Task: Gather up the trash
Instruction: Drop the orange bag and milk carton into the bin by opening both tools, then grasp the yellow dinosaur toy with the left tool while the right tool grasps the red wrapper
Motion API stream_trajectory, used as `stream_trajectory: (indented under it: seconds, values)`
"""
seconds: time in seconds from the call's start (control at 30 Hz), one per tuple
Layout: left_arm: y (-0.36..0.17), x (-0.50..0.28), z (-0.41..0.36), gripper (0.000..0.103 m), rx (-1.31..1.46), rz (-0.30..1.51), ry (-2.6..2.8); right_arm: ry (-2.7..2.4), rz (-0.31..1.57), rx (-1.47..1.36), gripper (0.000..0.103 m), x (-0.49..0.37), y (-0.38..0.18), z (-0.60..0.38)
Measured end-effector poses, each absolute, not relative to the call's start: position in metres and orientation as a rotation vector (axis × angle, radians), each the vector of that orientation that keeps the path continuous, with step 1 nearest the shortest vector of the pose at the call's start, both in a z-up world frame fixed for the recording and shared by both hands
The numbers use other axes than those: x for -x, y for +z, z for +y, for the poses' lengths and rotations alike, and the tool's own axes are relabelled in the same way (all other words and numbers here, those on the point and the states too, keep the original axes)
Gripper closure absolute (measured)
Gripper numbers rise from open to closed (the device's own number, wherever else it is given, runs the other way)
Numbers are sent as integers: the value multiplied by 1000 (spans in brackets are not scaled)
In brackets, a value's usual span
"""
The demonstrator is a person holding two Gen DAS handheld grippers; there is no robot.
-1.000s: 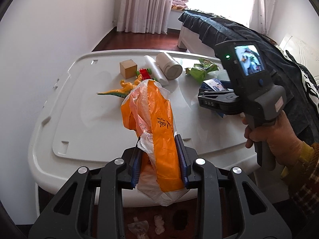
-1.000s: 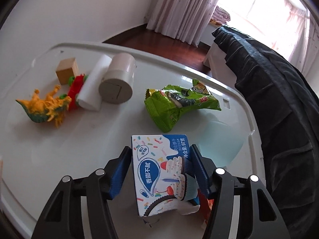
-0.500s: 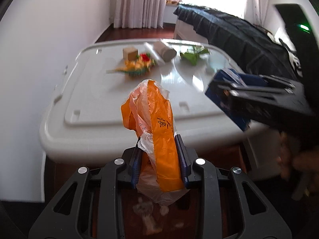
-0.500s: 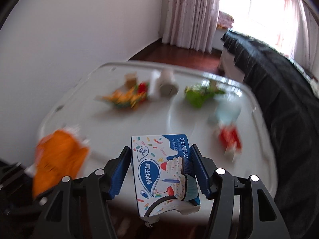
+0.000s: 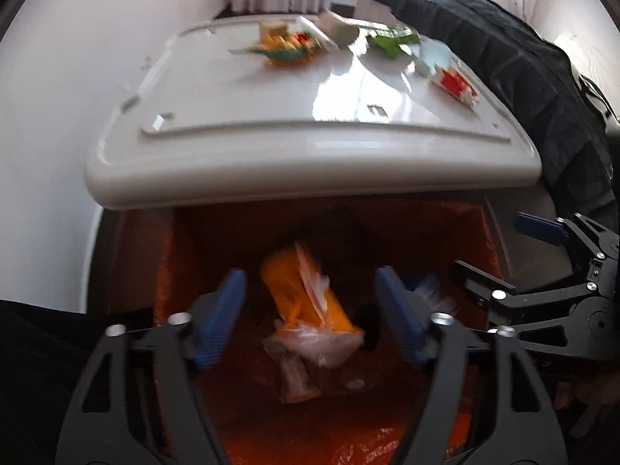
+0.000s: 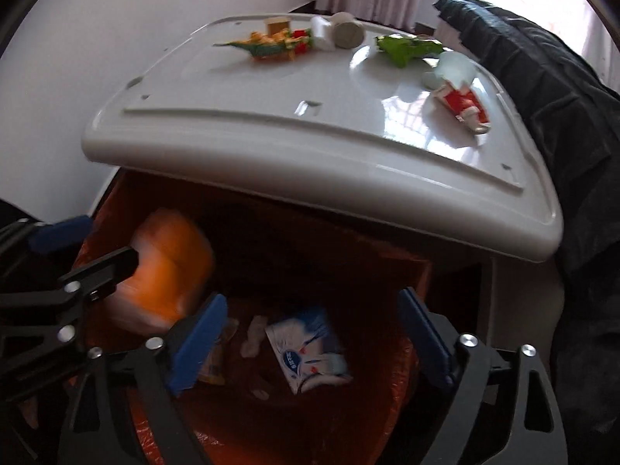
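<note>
Both grippers, left gripper (image 5: 310, 319) and right gripper (image 6: 310, 339), now opening over the bin (image 6: 407, 372), dropped the blurred orange bag (image 5: 306, 302) and box (image 6: 310, 348).

Black claw (image 5: 310, 321) frames, blue pads (image 5: 217, 325), silver screws.

the orange-lined trash bin (image 6: 410, 352) sits below the near edge of the white plastic lid-top table (image 6: 271, 124). in the bin lie a blue-and-white snack box (image 6: 310, 348) and, to its left, a crumpled orange plastic bag (image 6: 170, 267). on the table's far side rest a green snack wrapper (image 6: 407, 48) and a yellow toy dinosaur (image 6: 263, 46).
</note>
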State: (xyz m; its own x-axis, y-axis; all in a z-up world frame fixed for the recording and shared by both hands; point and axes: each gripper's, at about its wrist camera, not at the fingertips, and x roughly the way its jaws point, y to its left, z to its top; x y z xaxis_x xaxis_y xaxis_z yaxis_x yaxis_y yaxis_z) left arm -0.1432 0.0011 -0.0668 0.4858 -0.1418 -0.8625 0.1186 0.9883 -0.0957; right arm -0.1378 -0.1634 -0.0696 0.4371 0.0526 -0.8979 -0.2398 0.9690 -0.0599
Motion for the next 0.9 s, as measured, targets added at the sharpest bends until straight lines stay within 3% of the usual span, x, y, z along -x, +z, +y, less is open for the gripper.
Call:
stream_trajectory:
  seconds: [0.27, 0.47, 0.63, 0.9]
  values:
    - [-24, 123, 11, 22, 19, 887, -230, 133, 910, 63, 6, 122, -10, -193]
    - [11, 58, 11, 16, -13, 769, -293, 128, 737, -1, 5, 95, 47, -201]
    - [-8, -13, 2, 16, -62, 838, -327, 113, 675, 1, 5, 77, 59, -205]
    - [-54, -93, -11, 16, -177, 888, -306, 105, 742, -14, 5, 62, 24, -214]
